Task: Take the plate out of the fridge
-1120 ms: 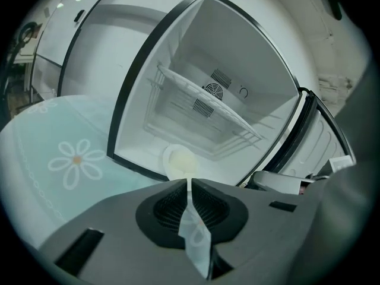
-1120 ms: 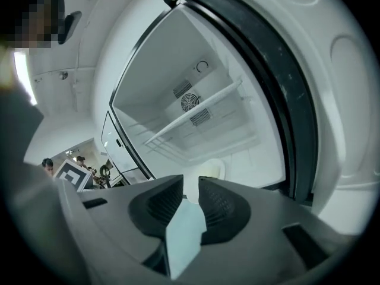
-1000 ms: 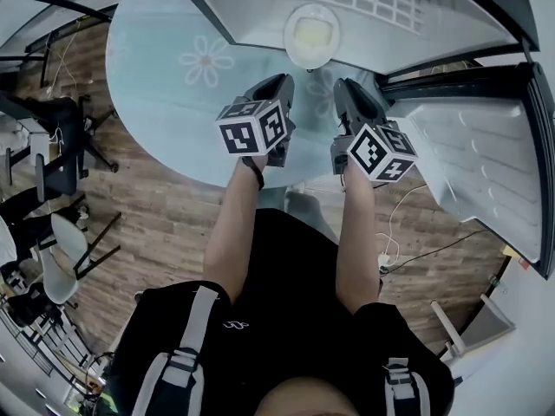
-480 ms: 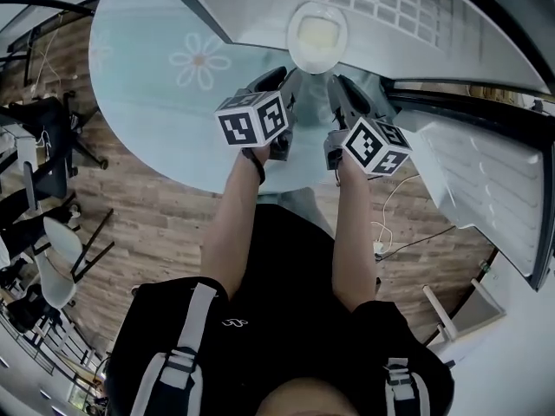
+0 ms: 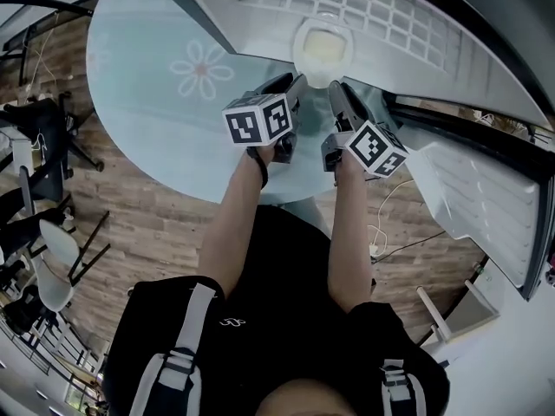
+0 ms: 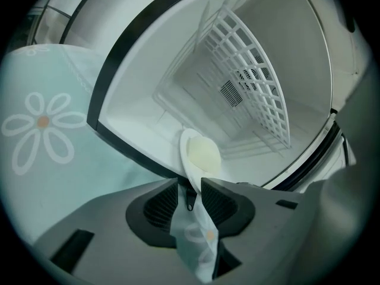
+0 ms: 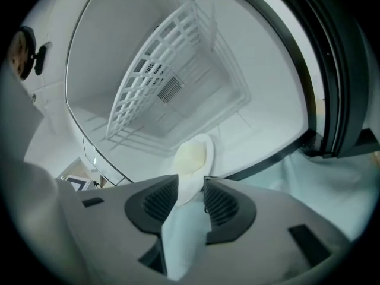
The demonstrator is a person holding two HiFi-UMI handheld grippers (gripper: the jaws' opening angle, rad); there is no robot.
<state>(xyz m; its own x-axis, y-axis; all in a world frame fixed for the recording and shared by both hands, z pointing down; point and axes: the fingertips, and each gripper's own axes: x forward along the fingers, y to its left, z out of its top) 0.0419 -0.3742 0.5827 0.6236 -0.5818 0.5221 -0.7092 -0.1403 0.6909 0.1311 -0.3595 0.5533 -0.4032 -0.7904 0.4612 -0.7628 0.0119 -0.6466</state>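
Note:
A small white plate (image 5: 323,46) with a pale yellow centre lies on the fridge floor (image 6: 148,135), just inside the front edge. My left gripper (image 5: 296,85) reaches it from the left. In the left gripper view the plate's rim (image 6: 191,171) runs into the gap of that gripper (image 6: 190,187), whose jaws stand wide and only one pad is near the rim. My right gripper (image 5: 335,90) comes from the right. Its jaws (image 7: 191,187) are opening, with the plate's lower edge (image 7: 189,171) between them.
The fridge (image 5: 416,24) stands open on a round table with a pale green flowered cloth (image 5: 201,68). A white wire shelf (image 6: 261,82) fills the upper part inside. The fridge door (image 5: 486,189) swings out at the right. Chairs (image 5: 52,250) stand on the wooden floor at left.
Both grippers have moved forward and closer together, up to the plate at the fridge's front edge. The plate has stayed in place.

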